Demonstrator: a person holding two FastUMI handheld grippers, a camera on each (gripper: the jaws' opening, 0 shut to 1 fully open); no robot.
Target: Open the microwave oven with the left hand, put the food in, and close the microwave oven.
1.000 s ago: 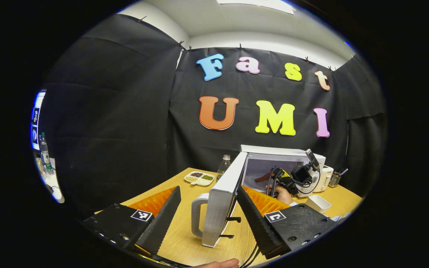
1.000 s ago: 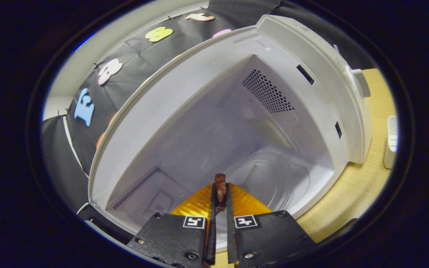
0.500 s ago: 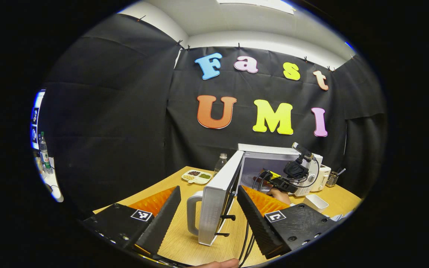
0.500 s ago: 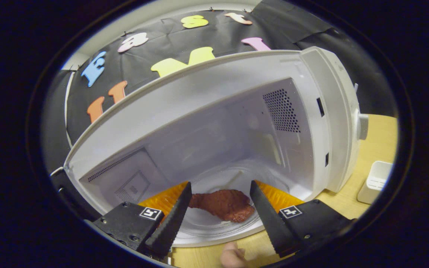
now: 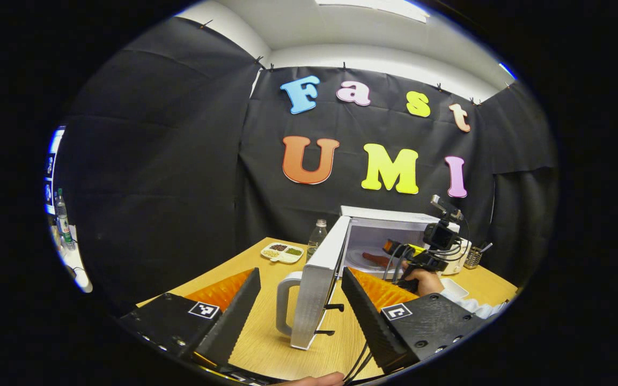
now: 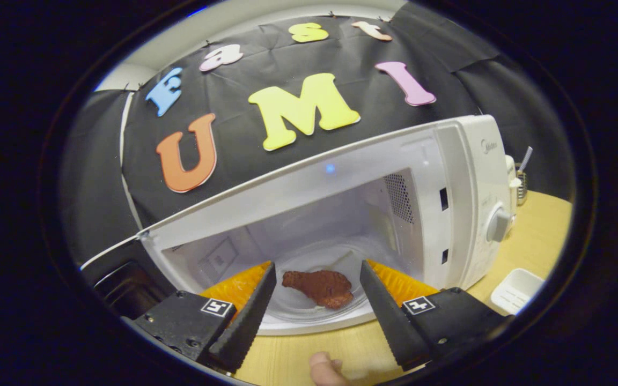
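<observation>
1. The microwave oven (image 6: 464, 193) stands open on the tabletop (image 5: 266, 343), and the food (image 6: 319, 287), a reddish-brown piece, lies on the round glass plate (image 6: 298, 313) inside the cavity. By my reading, the opening and the loading are done; only the closing is left.
2. The right tongs (image 6: 314, 300) are spread wide and hold nothing, with the food lying between and beyond the two fingers, apart from both. In the left gripper view the right tongs (image 5: 419, 257) sit in front of the oven mouth, held in a hand (image 5: 427, 279).
3. The left tongs (image 5: 301, 300) are spread too and grip nothing. The open door (image 5: 317, 279) stands edge-on between the fingers, its handle (image 5: 283, 303) facing left; whether either finger touches the door I cannot tell.
4. What stands in the way: the right tongs and trailing cables (image 5: 362, 359) lie near the door's swing path, so I judge they should clear before the door swings shut.
5. Around: a clear bottle (image 5: 317, 238) and a divided snack dish (image 5: 283, 252) behind the door, a small white tray (image 6: 515, 289) beside the oven, and a cup of utensils (image 5: 472, 257) at the far right.
</observation>
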